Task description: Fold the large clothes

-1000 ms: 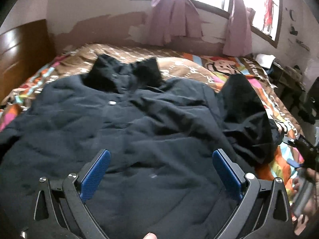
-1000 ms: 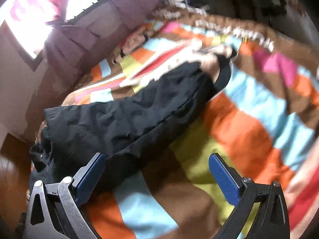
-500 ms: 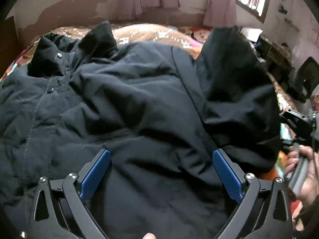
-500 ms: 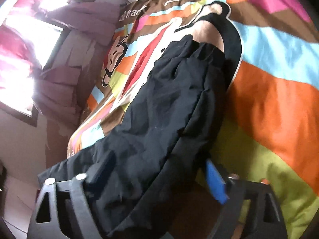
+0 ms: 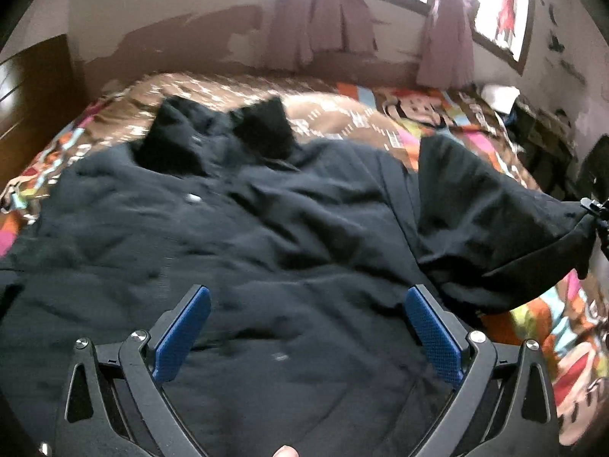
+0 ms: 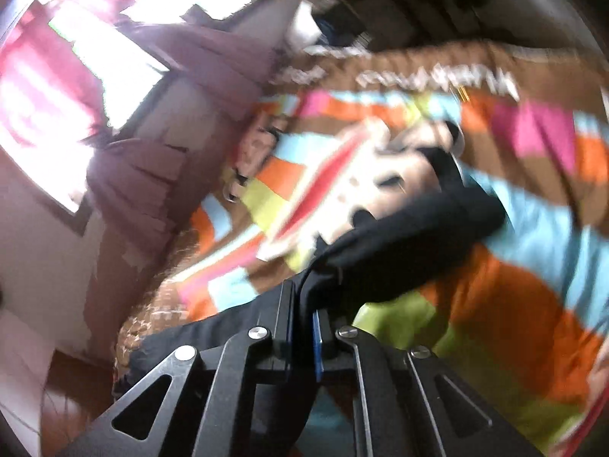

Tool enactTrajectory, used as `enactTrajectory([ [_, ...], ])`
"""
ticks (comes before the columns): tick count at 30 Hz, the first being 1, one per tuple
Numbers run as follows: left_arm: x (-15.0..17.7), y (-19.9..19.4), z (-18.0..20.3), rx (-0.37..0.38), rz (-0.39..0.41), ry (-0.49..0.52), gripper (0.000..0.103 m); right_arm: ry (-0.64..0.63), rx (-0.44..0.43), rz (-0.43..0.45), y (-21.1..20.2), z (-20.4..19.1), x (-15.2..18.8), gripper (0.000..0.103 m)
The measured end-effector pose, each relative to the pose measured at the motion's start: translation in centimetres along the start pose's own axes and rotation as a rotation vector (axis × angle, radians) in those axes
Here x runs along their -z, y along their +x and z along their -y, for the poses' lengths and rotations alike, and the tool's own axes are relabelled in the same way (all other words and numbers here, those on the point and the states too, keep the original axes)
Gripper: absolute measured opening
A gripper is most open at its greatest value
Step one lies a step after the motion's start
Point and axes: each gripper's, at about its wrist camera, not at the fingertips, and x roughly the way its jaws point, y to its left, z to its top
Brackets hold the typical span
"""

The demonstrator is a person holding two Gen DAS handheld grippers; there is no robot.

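Observation:
A large black jacket lies spread face up on the bed, collar at the far end. My left gripper is open and empty, hovering over the jacket's lower front. My right gripper is shut on the jacket's right sleeve and holds it lifted above the bedspread. In the left wrist view that sleeve stretches out to the right, where the right gripper shows at the frame edge.
A bright patchwork bedspread with a monkey print covers the bed. A wooden headboard stands at the left. Curtained windows fill the far wall. Dark furniture stands beside the bed at the right.
My right gripper has closed on the sleeve and lifted it out to the right. My left gripper has pulled back from the jacket, still open.

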Motion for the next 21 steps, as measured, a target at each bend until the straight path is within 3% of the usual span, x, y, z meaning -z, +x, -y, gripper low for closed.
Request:
enactTrajectory([
  [6, -2.4, -7.7, -3.7, -0.038, 0.026, -0.03, 0.101, -0.152, -0.068, 0.059, -5.4, -9.4, -0.3, 0.007],
  [11, -2.9, -15.4, -8.0, -0.067, 0.025, -0.041, 0.101, -0.416, -0.126, 0.066, -8.9, -20.3, 3.2, 0.007],
  [16, -2.5, -20.9, -13.3, -0.093, 0.011, -0.076, 0.101, -0.819, -0.158, -0.01, -10.1, -31.2, 11.9, 0.007],
  [21, -1.5, -22.3, -19.7, -0.135, 0.026, -0.167, 0.101, -1.118, -0.19, -0.135, -7.7, -37.2, 22.3, 0.007],
])
